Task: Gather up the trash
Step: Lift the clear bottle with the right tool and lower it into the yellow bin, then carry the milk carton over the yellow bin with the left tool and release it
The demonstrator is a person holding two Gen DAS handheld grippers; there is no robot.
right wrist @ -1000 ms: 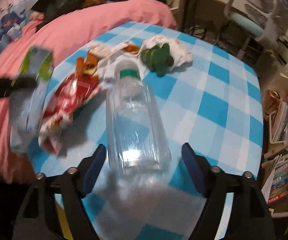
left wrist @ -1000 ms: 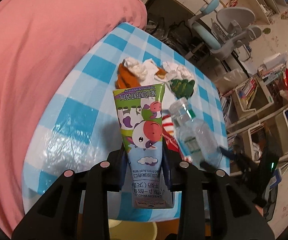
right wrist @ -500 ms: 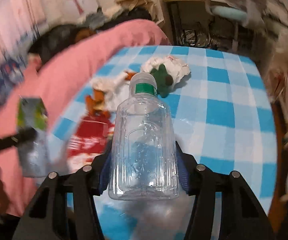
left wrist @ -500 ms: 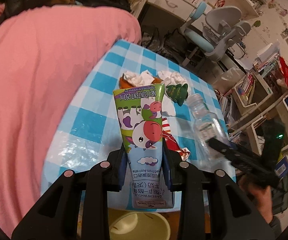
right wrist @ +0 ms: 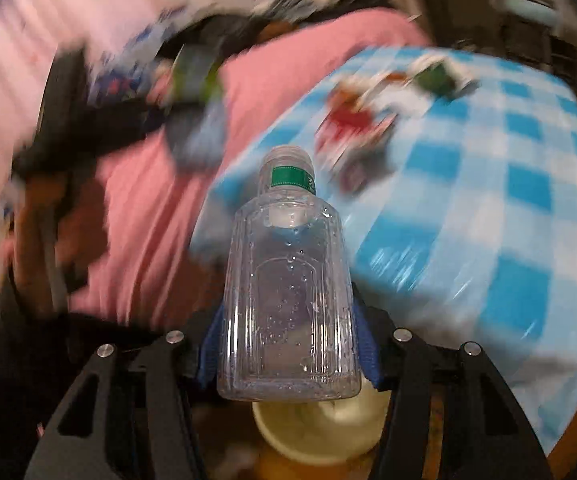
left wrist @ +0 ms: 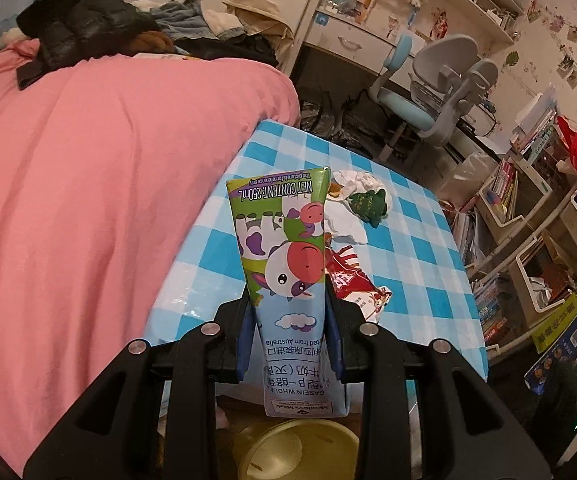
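My left gripper [left wrist: 290, 336] is shut on a milk carton [left wrist: 286, 264] with a cow print, held off the table's near edge above a yellow bin [left wrist: 296, 454]. My right gripper [right wrist: 288, 344] is shut on a clear plastic bottle [right wrist: 288, 288] with a green neck band, held above the same pale bin [right wrist: 320, 428]. On the blue checked table [left wrist: 416, 264] lie a red wrapper [left wrist: 352, 284], crumpled white tissues [left wrist: 352, 188] and a green tree-shaped piece [left wrist: 370, 204]. The right wrist view is blurred; the carton shows there at the upper left [right wrist: 198, 120].
A pink bed cover [left wrist: 88, 184] runs along the table's left side, with dark clothes [left wrist: 84, 24] piled on it. A grey and blue desk chair [left wrist: 436, 92] stands behind the table. Shelves and bins of books [left wrist: 528, 216] line the right.
The right gripper closed on the bottle, lifted it off the table and carried it back over the bin. The left gripper pulled back and up with the carton, off the table's edge.
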